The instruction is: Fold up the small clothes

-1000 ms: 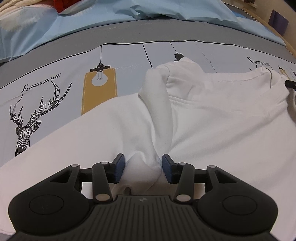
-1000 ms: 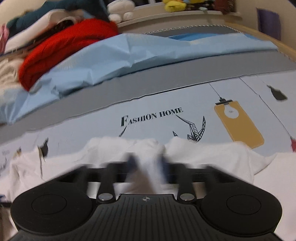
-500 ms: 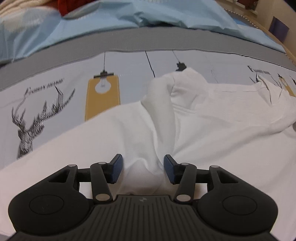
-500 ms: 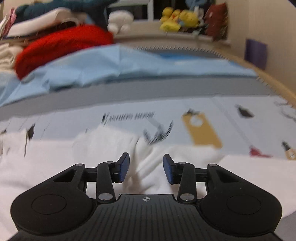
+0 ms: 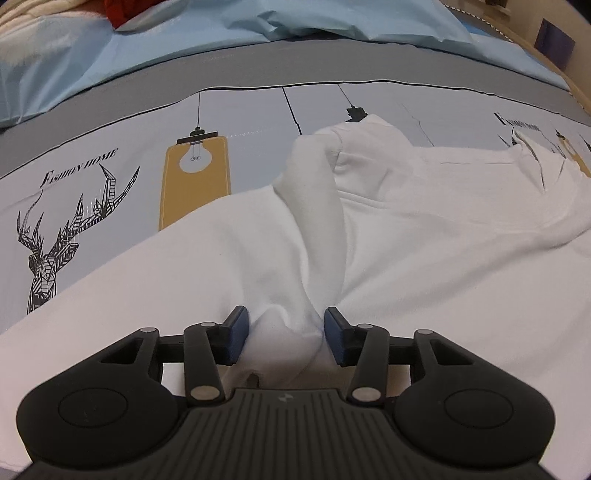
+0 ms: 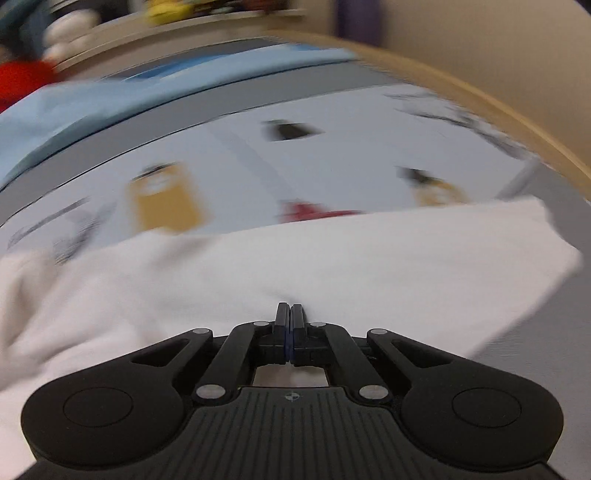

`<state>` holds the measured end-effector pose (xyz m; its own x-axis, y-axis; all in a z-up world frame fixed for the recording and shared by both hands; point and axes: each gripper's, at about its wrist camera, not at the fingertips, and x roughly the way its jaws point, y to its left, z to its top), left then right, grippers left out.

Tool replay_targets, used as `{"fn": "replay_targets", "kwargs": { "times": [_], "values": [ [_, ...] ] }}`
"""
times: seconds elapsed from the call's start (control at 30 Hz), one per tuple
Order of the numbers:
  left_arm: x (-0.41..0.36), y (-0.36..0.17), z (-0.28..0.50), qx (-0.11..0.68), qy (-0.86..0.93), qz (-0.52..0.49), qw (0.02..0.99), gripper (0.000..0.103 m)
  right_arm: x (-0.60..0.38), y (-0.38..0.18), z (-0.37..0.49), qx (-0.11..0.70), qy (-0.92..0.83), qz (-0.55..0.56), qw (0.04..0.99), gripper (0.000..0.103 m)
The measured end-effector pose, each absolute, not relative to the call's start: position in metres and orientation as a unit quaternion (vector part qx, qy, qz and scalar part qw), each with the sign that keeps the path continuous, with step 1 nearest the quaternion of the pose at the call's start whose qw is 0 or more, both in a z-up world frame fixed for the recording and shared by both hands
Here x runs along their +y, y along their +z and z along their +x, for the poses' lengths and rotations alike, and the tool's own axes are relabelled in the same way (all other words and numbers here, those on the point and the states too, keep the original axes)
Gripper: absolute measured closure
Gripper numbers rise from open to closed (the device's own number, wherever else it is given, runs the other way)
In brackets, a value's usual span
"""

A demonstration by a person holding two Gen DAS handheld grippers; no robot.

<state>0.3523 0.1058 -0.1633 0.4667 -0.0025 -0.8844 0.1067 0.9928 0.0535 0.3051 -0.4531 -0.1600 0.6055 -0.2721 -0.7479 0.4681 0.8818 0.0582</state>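
Left wrist view: one white garment (image 5: 424, 236) lies spread on the printed bedsheet (image 5: 110, 155), reaching toward its near edge, with a light blue quilt (image 5: 221, 33) along the far edge. The left gripper (image 5: 284, 334) stands half open, a raised fold of the garment bunched between its blue pads.

Right wrist view, blurred: the same garment (image 6: 332, 258) crosses the sheet (image 6: 314, 158). The right gripper (image 6: 290, 321) is fully closed above it; whether it pinches any cloth I cannot tell.
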Motion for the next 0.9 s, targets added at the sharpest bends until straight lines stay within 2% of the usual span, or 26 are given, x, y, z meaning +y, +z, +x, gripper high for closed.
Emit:
{"fn": "replay_targets", "kwargs": {
  "times": [0.13,0.2,0.23,0.27,0.3,0.33,0.43,0.53,0.57,0.6,0.63,0.83,0.87,0.9],
  "values": [
    [0.102,-0.165,0.353,0.513,-0.030,0.061,0.856,0.052,-0.485,-0.158,0.290,0.374,-0.239,0.138,0.885,0.102],
    [0.102,-0.165,0.353,0.512,-0.031,0.060,0.856,0.052,-0.506,-0.153,0.272,0.332,-0.280,0.163,0.886,0.097],
    [0.103,-0.165,0.353,0.512,-0.031,0.060,0.856,0.051,-0.518,-0.151,0.262,0.318,-0.316,0.171,0.877,0.087],
    [0.103,-0.165,0.353,0.512,-0.032,0.060,0.856,0.051,-0.531,-0.152,0.254,0.310,-0.355,0.184,0.863,0.068],
    [0.102,-0.165,0.353,0.512,-0.032,0.061,0.857,0.051,-0.544,-0.152,0.245,0.305,-0.388,0.202,0.846,0.061],
    [0.102,-0.165,0.352,0.511,-0.032,0.062,0.857,0.051,-0.556,-0.154,0.236,0.298,-0.419,0.223,0.828,0.055],
    [0.100,-0.165,0.352,0.509,-0.030,0.064,0.858,0.051,-0.590,-0.166,0.221,0.293,-0.448,0.291,0.793,0.053],
    [0.098,-0.165,0.350,0.504,-0.030,0.069,0.861,0.051,-0.608,-0.172,0.224,0.288,-0.440,0.298,0.796,0.054],
    [0.098,-0.166,0.349,0.501,-0.031,0.071,0.862,0.051,-0.614,-0.173,0.228,0.287,-0.432,0.300,0.801,0.069],
    [0.097,-0.166,0.349,0.497,-0.031,0.073,0.864,0.051,-0.618,-0.174,0.226,0.279,-0.423,0.306,0.806,0.089],
    [0.096,-0.167,0.348,0.490,-0.036,0.073,0.868,0.051,-0.624,-0.176,0.229,0.274,-0.407,0.317,0.812,0.100],
    [0.089,-0.169,0.343,0.450,-0.053,0.086,0.887,0.051,-0.666,-0.176,0.215,0.237,-0.454,0.329,0.794,0.099],
    [0.087,-0.168,0.343,0.449,-0.055,0.091,0.887,0.052,-0.670,-0.179,0.221,0.241,-0.448,0.328,0.796,0.095],
    [0.085,-0.166,0.343,0.448,-0.056,0.099,0.887,0.052,-0.669,-0.178,0.224,0.247,-0.438,0.318,0.804,0.094]
  ]
}}
